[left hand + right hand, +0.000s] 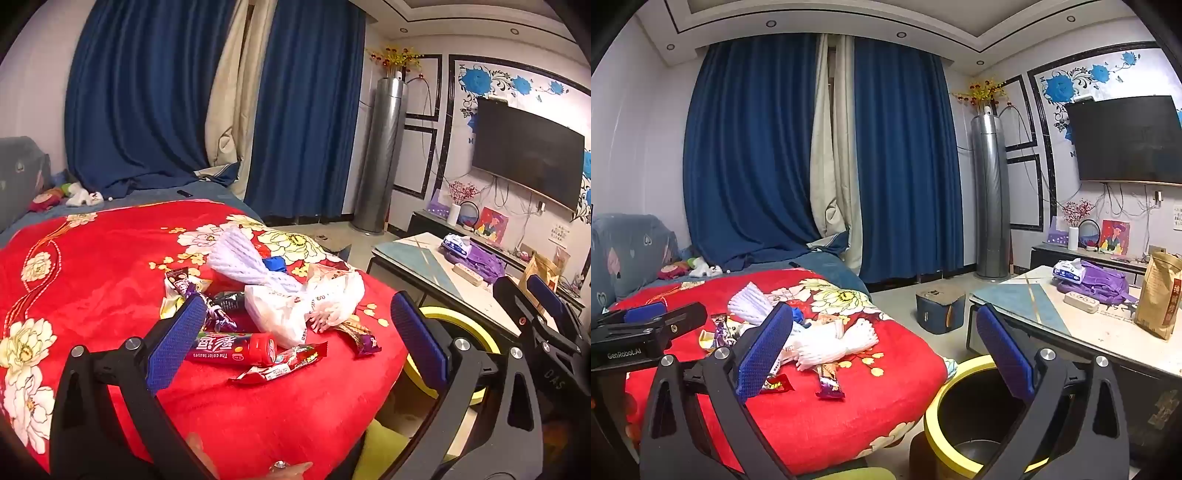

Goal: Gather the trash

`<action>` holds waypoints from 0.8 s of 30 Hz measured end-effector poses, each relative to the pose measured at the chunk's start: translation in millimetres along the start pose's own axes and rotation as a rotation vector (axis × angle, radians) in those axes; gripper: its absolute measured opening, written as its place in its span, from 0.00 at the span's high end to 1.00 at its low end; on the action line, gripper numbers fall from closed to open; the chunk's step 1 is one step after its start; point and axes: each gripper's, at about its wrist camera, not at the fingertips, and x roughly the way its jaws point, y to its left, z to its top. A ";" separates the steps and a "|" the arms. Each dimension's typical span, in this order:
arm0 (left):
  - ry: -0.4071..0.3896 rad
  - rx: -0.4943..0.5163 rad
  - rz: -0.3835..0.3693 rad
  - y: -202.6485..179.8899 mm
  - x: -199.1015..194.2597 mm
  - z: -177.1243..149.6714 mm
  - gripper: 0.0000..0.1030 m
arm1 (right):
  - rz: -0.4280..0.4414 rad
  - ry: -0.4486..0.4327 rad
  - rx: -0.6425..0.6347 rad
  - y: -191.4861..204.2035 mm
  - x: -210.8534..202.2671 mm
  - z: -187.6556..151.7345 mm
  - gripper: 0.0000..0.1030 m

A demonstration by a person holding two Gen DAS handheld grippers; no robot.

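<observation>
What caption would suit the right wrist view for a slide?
Open right gripper above a yellow-rimmed bin, beside trash wrappers on a red blanket.

A red floral blanket [92,295] covers the bed; snack wrappers [284,365], a red tube [236,349] and white foam netting [243,262] lie on it.

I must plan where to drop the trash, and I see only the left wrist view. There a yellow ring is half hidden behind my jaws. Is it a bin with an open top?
Observer: Yes. The right wrist view shows a yellow-rimmed bin on the floor beside the bed, with no lid on top.
Operator: Is something already inside?
Observer: The part of the inside that shows is dark, with no trash visible.
Operator: Is anything on the floor beyond it?
Observer: A blue box sits on the floor between the bed and the table.
</observation>
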 end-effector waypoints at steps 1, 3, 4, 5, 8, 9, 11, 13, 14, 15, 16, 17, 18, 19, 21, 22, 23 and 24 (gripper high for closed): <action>-0.002 0.002 -0.003 -0.1 -0.1 -0.1 0.10 | 0.000 -0.001 0.000 0.0 0.0 0.1 0.06; -0.001 0.006 -0.002 -0.5 0.0 -0.2 0.10 | 0.000 -0.003 0.000 0.1 -0.1 0.0 0.06; -0.002 0.005 -0.004 -0.5 -0.1 -0.3 0.10 | 0.001 -0.004 0.000 0.0 -0.2 0.0 0.06; 0.001 0.006 -0.009 -0.9 0.7 -0.2 0.10 | 0.001 -0.005 0.001 0.0 -0.3 0.1 0.06; 0.004 0.004 -0.011 -1.1 2.3 -0.6 0.10 | -0.001 -0.005 0.001 -0.1 -0.7 0.4 0.06; 0.001 0.007 -0.007 6.3 -3.6 4.6 0.10 | -0.003 -0.005 0.001 -0.2 -1.0 0.5 0.06; 0.002 0.005 -0.009 8.2 -4.2 6.3 0.10 | -0.003 -0.004 0.000 -0.3 -1.3 0.8 0.06; 0.005 0.007 -0.008 9.3 -4.4 8.0 0.10 | -0.002 -0.004 0.001 -0.4 -1.1 1.0 0.06; 0.005 0.008 -0.007 9.7 -4.5 8.8 0.10 | -0.003 -0.003 0.002 -0.7 -1.4 1.2 0.06; 0.005 0.009 -0.007 10.1 -4.5 9.7 0.10 | -0.004 -0.002 0.002 -1.0 -1.9 1.4 0.06; 0.001 0.009 -0.005 5.6 -2.2 5.4 0.10 | -0.005 -0.001 0.002 0.9 -0.3 -0.2 0.06; -0.001 0.008 -0.005 4.9 -1.4 3.5 0.10 | -0.005 -0.001 0.002 0.9 0.3 0.0 0.06; -0.001 0.008 -0.003 4.5 -1.6 3.4 0.10 | -0.005 0.000 0.002 1.0 0.3 -0.1 0.06; -0.002 0.008 -0.003 4.8 -1.6 3.4 0.10 | -0.003 0.000 0.002 0.9 0.5 -0.3 0.06; -0.002 0.006 -0.003 5.2 -1.6 3.0 0.10 | -0.003 0.000 0.002 -2.8 -2.4 0.4 0.06; -0.004 0.004 -0.002 4.0 -1.8 3.5 0.10 | -0.003 0.000 0.002 -2.8 -2.4 0.4 0.06; -0.004 0.006 -0.003 3.9 -1.7 3.5 0.10 | -0.003 0.001 0.001 -2.2 -2.0 0.3 0.06; -0.003 0.007 -0.002 4.0 -1.7 3.6 0.10 | -0.003 0.001 0.001 -2.8 -2.5 0.2 0.06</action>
